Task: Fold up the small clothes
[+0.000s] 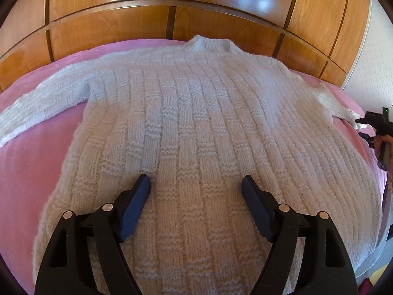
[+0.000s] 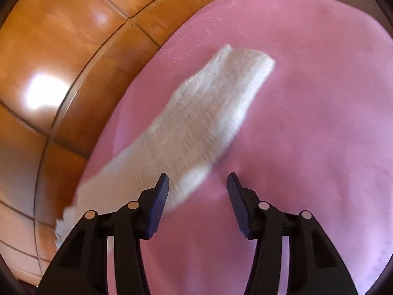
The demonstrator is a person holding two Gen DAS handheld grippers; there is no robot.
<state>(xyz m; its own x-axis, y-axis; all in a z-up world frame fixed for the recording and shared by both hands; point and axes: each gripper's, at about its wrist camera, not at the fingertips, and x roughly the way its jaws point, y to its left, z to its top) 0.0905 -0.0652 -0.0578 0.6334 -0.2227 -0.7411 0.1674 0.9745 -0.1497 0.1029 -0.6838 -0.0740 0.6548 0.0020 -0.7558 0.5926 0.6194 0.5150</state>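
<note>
Lying flat on the pink bed (image 1: 36, 147), the white knit sweater (image 1: 196, 127) has its collar toward the wardrobe (image 1: 110, 24) edge, both sleeves spread outward. Left gripper (image 1: 195, 184) hovers released over the lower body panel, nothing between its pads. Right gripper (image 2: 198, 180) also released; the right sleeve (image 2: 196, 118) runs just beside its left pad, not pinched. Picture blurred there. Likely step: take the sleeve and fold it across the chest. Best to pinch near the cuff, lift low, lay it square over the body; left gripper could steady the hem against dragging.
</note>
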